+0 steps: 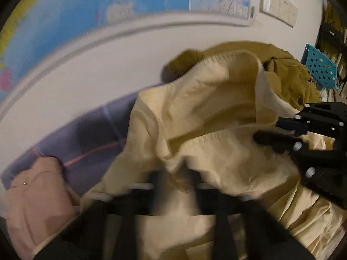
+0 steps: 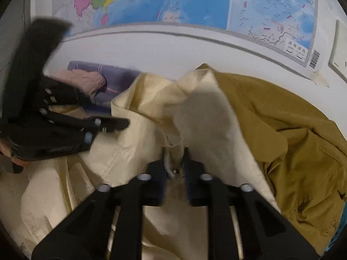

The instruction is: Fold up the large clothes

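A large cream garment (image 1: 216, 112) (image 2: 138, 130) is bunched up and raised in front of both grippers. My left gripper (image 1: 175, 179) is shut on a fold of it; the view is blurred by motion. It also shows in the right wrist view (image 2: 117, 124) at the left, fingers together on the cream cloth. My right gripper (image 2: 175, 164) is shut on the cream garment, with a drawstring between its pads. It shows in the left wrist view (image 1: 271, 130) at the right, closed on the cloth's edge.
An olive-brown garment (image 2: 282, 125) (image 1: 288, 71) lies behind and to the right. A pink garment (image 1: 36, 195) (image 2: 86, 80) lies at the left on a purple sheet (image 1: 93, 134) (image 2: 121, 75). A map (image 2: 173, 0) hangs on the white wall. A teal perforated basket (image 1: 321, 69) is far right.
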Action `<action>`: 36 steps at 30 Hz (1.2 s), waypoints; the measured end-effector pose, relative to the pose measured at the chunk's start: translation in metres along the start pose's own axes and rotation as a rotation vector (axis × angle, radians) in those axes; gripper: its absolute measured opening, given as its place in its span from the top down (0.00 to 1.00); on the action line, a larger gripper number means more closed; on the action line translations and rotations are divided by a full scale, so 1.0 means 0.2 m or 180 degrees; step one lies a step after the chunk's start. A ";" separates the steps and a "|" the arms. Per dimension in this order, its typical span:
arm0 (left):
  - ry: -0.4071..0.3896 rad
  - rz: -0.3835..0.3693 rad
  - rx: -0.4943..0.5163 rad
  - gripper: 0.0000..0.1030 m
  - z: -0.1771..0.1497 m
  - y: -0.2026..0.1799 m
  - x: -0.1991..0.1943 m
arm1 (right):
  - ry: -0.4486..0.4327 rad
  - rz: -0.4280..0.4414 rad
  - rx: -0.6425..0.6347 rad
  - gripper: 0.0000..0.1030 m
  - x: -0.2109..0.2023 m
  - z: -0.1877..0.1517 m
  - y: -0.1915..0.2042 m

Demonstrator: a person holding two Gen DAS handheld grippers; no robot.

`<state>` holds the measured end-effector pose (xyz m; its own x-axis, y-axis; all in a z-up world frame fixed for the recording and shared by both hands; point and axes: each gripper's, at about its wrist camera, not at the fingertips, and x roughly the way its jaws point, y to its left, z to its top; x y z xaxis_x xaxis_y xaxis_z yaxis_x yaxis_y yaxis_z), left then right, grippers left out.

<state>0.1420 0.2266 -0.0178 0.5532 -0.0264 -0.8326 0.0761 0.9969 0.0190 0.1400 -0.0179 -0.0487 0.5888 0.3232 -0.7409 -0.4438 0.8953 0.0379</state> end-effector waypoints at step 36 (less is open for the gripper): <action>-0.0781 -0.0252 0.1209 0.40 -0.57 -0.48 -0.78 | -0.0061 0.0669 -0.0621 0.41 -0.88 -0.49 0.34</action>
<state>-0.0464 0.1427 0.0464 0.7101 -0.1637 -0.6848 0.3993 0.8947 0.2003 -0.0602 -0.0436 0.0183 0.4819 0.5030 -0.7175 -0.6780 0.7327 0.0583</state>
